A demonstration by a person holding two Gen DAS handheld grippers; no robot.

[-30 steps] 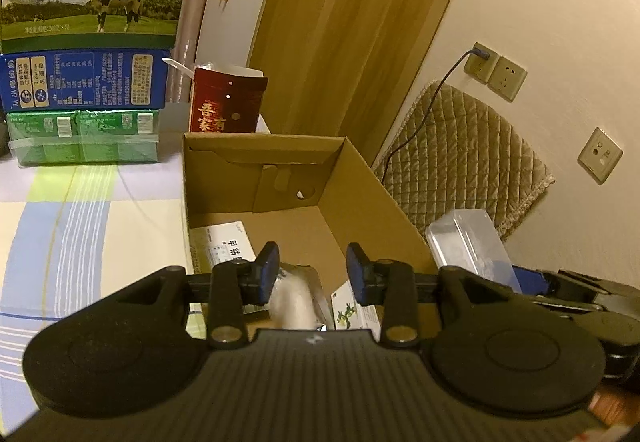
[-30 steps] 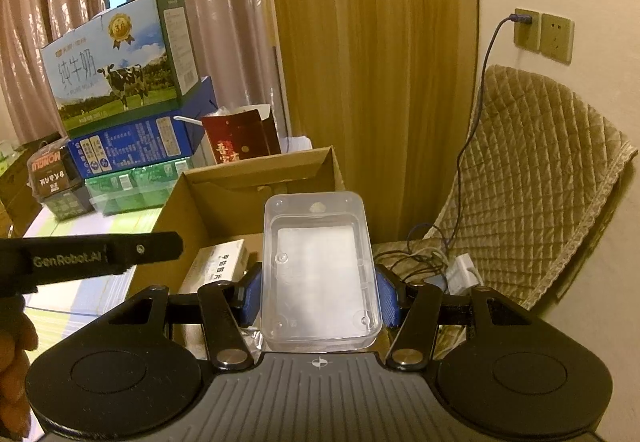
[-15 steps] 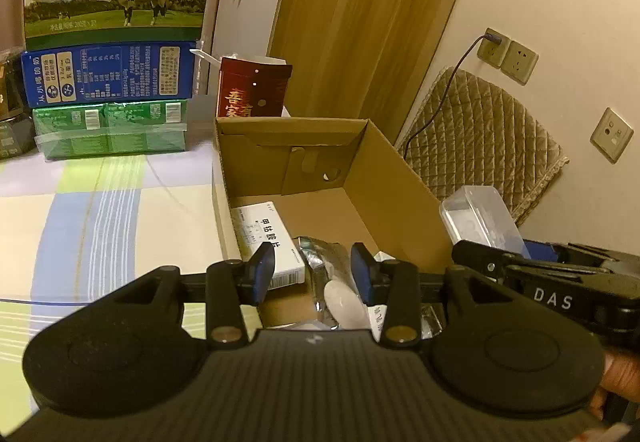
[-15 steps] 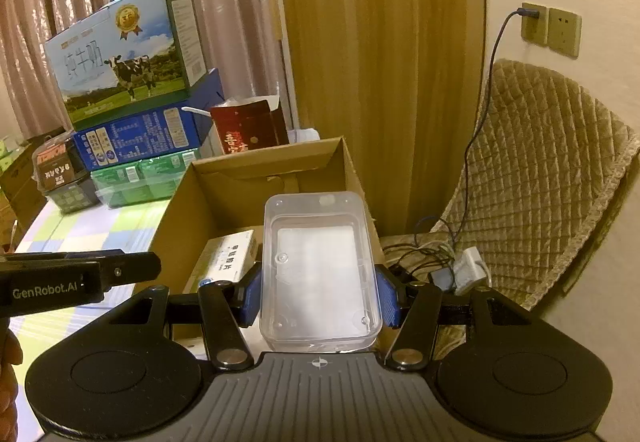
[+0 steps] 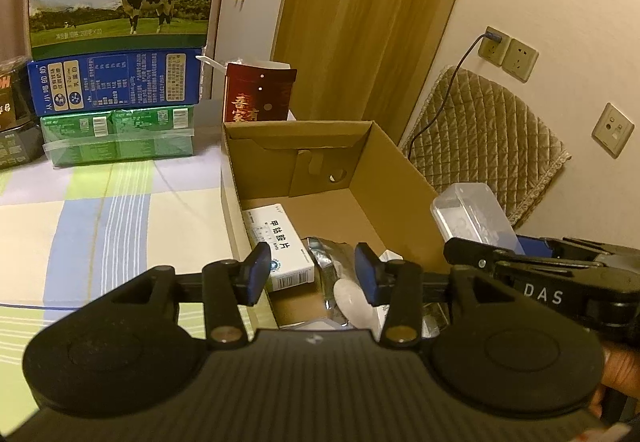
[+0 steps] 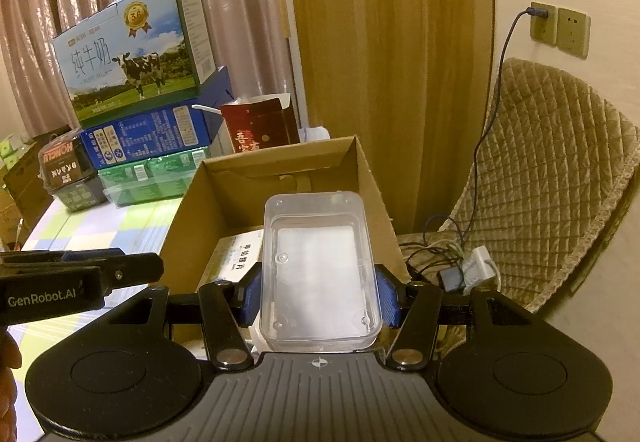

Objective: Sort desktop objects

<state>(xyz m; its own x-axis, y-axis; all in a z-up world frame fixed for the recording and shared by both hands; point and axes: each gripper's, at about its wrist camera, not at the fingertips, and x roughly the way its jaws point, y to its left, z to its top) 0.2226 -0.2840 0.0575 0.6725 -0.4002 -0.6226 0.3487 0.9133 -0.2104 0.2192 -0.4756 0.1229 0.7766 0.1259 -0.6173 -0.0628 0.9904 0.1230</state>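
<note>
Clear plastic, rectangular, lid face up: the container [image 6: 318, 270] sat clamped between the blue pads of the right gripper [image 6: 319, 296], held above the open cardboard box [image 6: 362, 177] at 12 o'clock. Left gripper [image 5: 310, 278] stood wide, holding nothing, over the box's near edge. Only the left view showed the white medicine carton [image 5: 276, 246] beside a foil packet [image 5: 340, 282] inside; only the right showed tangled cables [image 6: 448, 254] at 3 o'clock.

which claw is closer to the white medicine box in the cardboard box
Left. The left claw hangs open right above the white medicine box. The right claw, shut on the clear plastic container, is off toward the cardboard box's right wall.
</note>
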